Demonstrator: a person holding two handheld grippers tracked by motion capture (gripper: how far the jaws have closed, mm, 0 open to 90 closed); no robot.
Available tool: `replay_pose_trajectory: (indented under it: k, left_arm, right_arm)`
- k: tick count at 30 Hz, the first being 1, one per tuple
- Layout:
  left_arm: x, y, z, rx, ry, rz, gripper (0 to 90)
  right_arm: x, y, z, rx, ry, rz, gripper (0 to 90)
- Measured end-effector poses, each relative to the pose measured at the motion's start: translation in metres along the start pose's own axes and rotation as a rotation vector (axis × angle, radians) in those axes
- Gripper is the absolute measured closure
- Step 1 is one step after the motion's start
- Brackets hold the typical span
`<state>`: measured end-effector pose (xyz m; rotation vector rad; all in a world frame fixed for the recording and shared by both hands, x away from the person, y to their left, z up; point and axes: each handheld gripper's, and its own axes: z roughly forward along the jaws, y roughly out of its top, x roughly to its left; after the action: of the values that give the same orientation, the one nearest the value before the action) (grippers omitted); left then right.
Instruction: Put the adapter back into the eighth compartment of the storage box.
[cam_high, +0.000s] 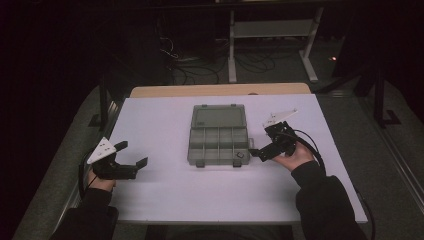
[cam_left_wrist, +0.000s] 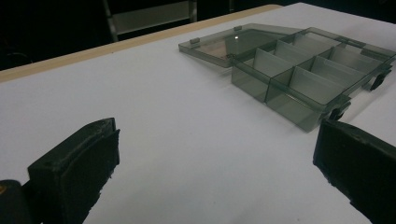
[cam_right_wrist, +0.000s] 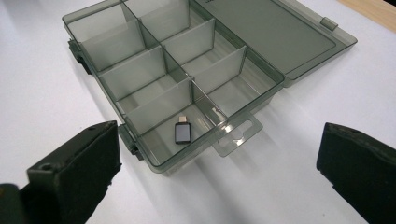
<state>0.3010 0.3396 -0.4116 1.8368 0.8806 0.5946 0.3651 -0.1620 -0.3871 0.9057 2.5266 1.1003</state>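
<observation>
Lying in a corner cell of the smoky translucent plastic box (cam_right_wrist: 187, 70), a small black adapter (cam_right_wrist: 183, 133) faces the spread-jawed right gripper (cam_right_wrist: 219, 168).

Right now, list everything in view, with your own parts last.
Compartment box: one, smoky grey clear plastic, table centre, lid open flat behind it.
Small adapter: one, black with a silver tip, in the box's near right corner compartment.
Table: one, white top.
Metal frame: one, pale grey, on the floor beyond the table.
Left tongs: black, open, left of the box.
Right tongs: black, open, beside the box's right end.
</observation>
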Motion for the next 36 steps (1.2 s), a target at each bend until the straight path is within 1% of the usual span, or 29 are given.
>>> replay_pose_trajectory:
  k: [3, 22, 36]
  left_arm:
    - [0.000, 0.000, 0.000, -0.001, -0.001, -0.001, 0.0]
    - [0.000, 0.000, 0.000, 0.000, 0.001, 0.001, 0.0]
    - [0.000, 0.000, -0.001, 0.002, 0.001, 0.003, 0.0]
  right_arm:
    - [0.000, -0.002, -0.002, -0.003, -0.001, 0.008, 0.0]
    - [0.002, -0.014, -0.013, -0.020, -0.014, 0.014, 0.0]
    - [0.002, -0.031, -0.021, -0.037, -0.020, 0.045, 0.0]
